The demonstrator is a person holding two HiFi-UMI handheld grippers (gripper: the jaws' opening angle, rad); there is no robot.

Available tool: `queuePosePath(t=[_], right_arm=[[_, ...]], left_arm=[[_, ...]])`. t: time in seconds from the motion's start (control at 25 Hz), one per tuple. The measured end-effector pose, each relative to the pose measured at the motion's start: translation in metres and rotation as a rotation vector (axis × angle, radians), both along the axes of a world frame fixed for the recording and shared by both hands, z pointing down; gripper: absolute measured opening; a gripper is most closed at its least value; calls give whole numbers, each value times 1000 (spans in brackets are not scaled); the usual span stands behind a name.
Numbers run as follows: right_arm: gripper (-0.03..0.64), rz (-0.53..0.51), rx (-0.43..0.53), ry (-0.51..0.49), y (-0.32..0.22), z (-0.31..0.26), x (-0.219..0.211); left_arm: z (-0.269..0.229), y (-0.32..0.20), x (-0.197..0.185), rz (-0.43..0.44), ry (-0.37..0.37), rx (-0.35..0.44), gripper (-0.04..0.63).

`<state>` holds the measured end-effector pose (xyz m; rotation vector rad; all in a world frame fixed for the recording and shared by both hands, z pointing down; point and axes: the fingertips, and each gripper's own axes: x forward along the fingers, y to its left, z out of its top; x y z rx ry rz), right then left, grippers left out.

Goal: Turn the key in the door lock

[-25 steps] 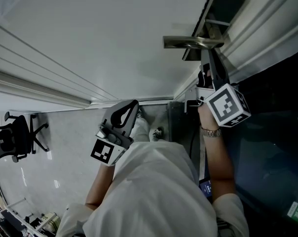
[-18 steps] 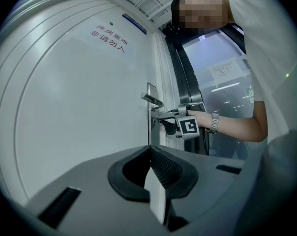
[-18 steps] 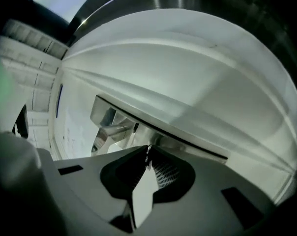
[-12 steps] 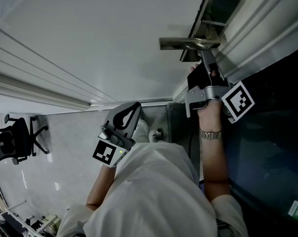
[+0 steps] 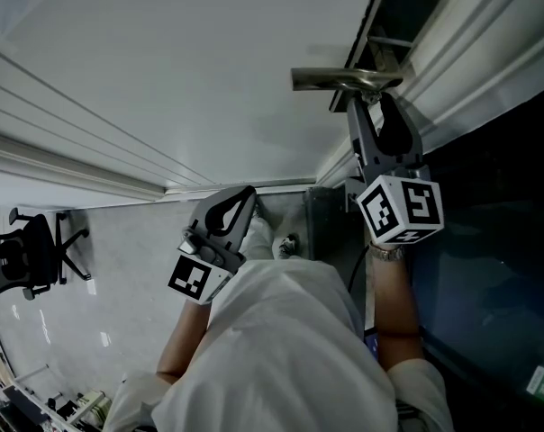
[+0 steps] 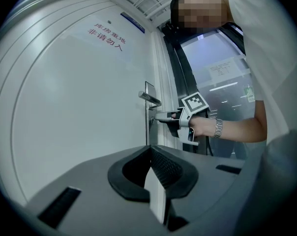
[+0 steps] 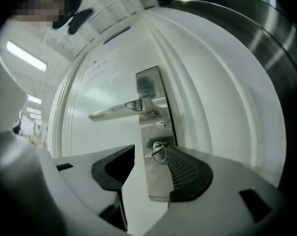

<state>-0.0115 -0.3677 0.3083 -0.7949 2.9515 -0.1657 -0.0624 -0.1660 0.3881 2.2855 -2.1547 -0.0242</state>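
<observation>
A small silver key (image 7: pixel 158 152) sits in the lock of the metal plate (image 7: pixel 153 181), below the lever handle (image 7: pixel 121 108) of the white door (image 5: pixel 209 70). My right gripper (image 7: pixel 150 156) points level at the lock; its jaws have just been opening and now stand apart on either side of the key, with no pad pressing on it. In the head view the right gripper (image 5: pixel 373 108) sits just under the handle (image 5: pixel 340 79), and the key is hidden there. My left gripper (image 5: pixel 225 212) hangs back beside the person's body, shut on nothing.
A dark glass panel (image 5: pixel 488 268) runs along the right of the door frame. An office chair (image 5: pixel 29 250) stands on the floor at the far left. The person's white shirt (image 5: pixel 281 349) fills the lower middle. Red print (image 6: pixel 108 33) marks the door.
The right gripper has rolled about its own axis, swinging its marker cube round, and its jaws have spread off the key. The left gripper has kept still.
</observation>
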Motion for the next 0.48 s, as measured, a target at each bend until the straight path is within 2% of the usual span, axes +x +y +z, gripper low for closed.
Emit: queuePosePath(t=[0.2,0.32,0.48], right_arm=[[187,90,529,470,8,5,-6],[187,146,659,646,2,16,-4],[187,179,801,753,2,16,-5]], left_arm=[[1,-1,1,7,-1,0,3],[1,-1,2,12,-1,3,3],[1,0,3,16,-6,-3,3]])
